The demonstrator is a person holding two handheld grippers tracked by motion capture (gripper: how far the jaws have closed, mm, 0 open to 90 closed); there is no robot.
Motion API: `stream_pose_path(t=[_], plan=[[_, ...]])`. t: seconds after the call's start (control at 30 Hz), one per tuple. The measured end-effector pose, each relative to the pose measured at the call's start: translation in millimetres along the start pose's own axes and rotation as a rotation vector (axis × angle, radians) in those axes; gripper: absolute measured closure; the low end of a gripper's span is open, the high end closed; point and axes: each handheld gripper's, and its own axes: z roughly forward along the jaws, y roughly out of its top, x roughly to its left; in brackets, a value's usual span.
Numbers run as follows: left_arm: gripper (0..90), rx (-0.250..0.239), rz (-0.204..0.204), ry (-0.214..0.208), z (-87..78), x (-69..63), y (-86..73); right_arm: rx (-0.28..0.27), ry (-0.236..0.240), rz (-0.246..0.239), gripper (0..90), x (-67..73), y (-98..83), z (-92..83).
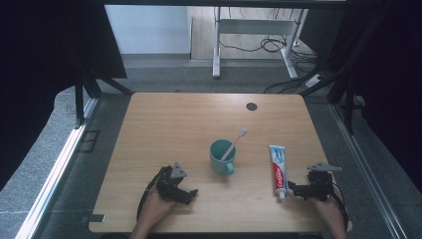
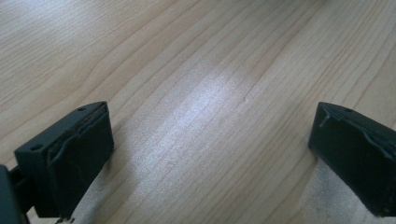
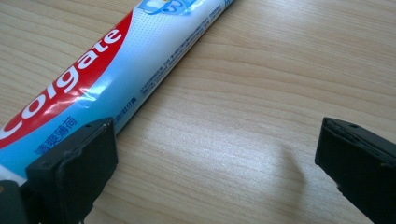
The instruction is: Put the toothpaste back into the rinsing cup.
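Note:
A teal mug (image 1: 222,157) stands near the middle of the wooden table (image 1: 174,124), with a white toothbrush (image 1: 235,144) leaning out of it to the right. Right of the mug a Colgate toothpaste tube (image 1: 278,169) lies flat, its cap toward the table's near edge. My right gripper (image 1: 293,189) is open just right of the cap end. In the right gripper view the tube (image 3: 107,70) runs past the left jaw and only bare wood lies between the jaws. My left gripper (image 1: 186,194) rests open on the table at the near left, over bare wood (image 2: 210,116).
A dark round grommet (image 1: 251,106) sits in the table top at the far right. Beyond the table stand a white desk frame (image 1: 216,50) and loose cables (image 1: 271,45) on the floor. Black curtains (image 1: 50,50) hang on both sides.

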Motion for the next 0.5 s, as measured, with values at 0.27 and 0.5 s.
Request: stream_pose_path(t=[0.27,0.5], plan=[[0.6,-0.002,-0.004,0.004,-0.3,0.3,-0.1,-0.015,0.029,-0.017,0.0,-2.1,5.8,-9.2],[1.9,-0.006,-0.012,0.009,-0.6,0.5,-0.3,0.004,0.045,-0.028,0.0,-0.5,17.6,-13.0]])
